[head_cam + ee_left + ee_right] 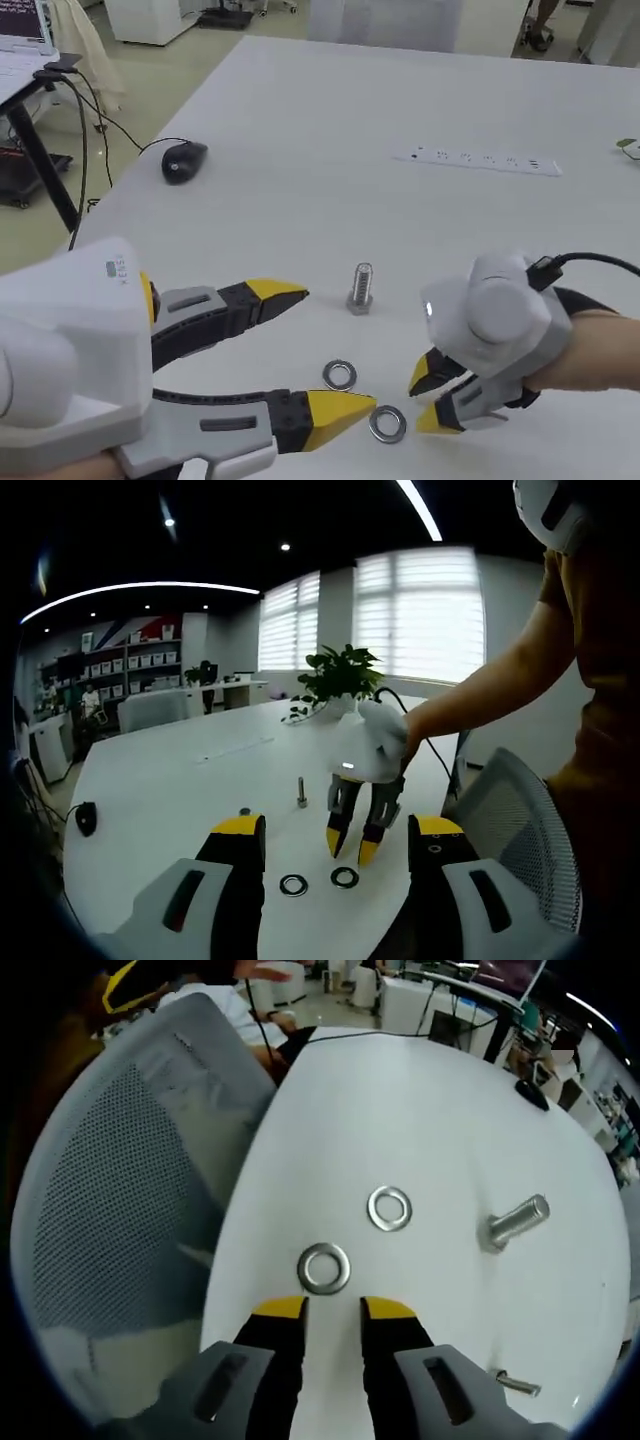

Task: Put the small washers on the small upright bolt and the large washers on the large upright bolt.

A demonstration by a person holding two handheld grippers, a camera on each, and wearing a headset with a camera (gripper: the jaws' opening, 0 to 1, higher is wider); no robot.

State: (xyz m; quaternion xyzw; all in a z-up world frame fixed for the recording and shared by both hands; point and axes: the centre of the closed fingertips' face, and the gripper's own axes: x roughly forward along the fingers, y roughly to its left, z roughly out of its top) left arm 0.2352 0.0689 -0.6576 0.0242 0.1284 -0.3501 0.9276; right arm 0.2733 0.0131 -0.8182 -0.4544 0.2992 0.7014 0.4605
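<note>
The left gripper (337, 350) has its jaws spread wide, empty. The right gripper (420, 405), jaws slightly parted, is just beside a washer (387, 423) on the table (300, 150).

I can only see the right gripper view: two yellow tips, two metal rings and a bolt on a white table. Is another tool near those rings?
Observer: Yes. The left hand-held gripper faces the right hand-held gripper with its jaws wide open. One flat silver metal washer lies near its tips.
Visitor: Anything farther along?
Observer: A long white power strip lies past the upright silver bolt.
Visitor: And beyond that?
Observer: A leafy green plant stands toward the edge of the white table.
</note>
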